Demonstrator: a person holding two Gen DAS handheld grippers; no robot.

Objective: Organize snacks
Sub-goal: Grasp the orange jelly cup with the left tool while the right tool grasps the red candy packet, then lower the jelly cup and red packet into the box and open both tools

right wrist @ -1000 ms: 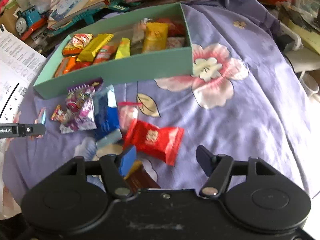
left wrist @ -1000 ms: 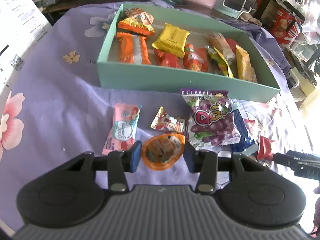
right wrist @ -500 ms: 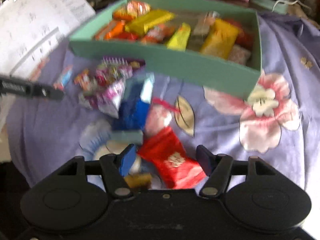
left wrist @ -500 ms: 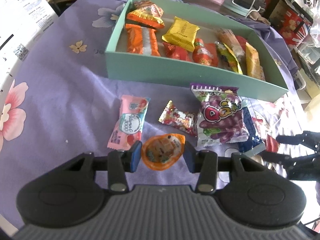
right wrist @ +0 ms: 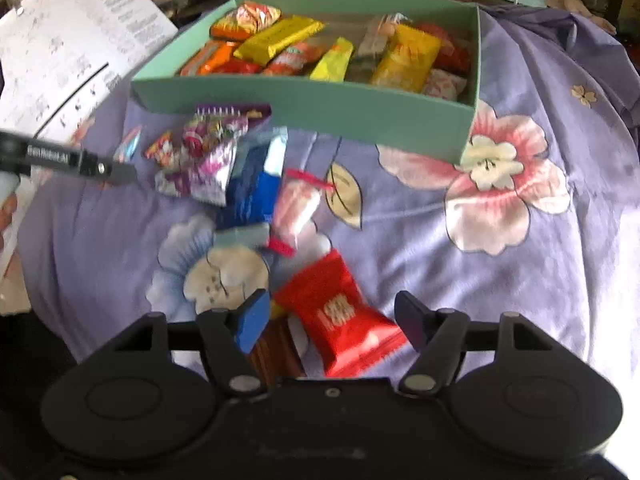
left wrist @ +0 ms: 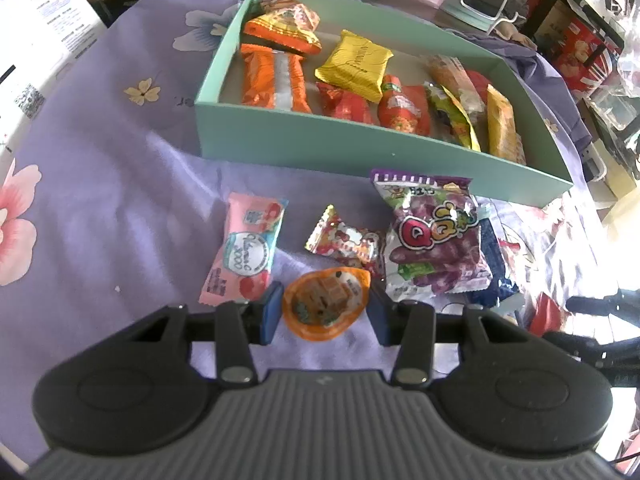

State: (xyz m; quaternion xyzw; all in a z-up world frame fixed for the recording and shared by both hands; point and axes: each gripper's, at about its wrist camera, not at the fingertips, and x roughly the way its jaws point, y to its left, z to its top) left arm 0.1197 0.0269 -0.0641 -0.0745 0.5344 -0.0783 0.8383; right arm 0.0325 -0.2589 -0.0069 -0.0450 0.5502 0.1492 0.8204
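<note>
Left gripper (left wrist: 323, 312) clamps an orange jelly cup (left wrist: 325, 307); right gripper (right wrist: 332, 322), jaws opening, straddles a red packet (right wrist: 340, 312) without gripping.

Cloth: a lavender sheet (right wrist: 540, 216) printed with pink and white flowers (creased throughout).
Clutter: a white printed sheet (right wrist: 68, 44) at left; boxes behind.
Light: strong glare at right.

- Showing a mint-green box (left wrist: 360, 148); holding orange, yellow and red packets
- Lying on a lilac cloth (right wrist: 520, 280) printed with pink-and-white flowers
- Displaying a purple grape bag (left wrist: 432, 240); a pink sachet (left wrist: 246, 248); an orange jelly cup (left wrist: 324, 308); a red packet (right wrist: 340, 312)
</note>
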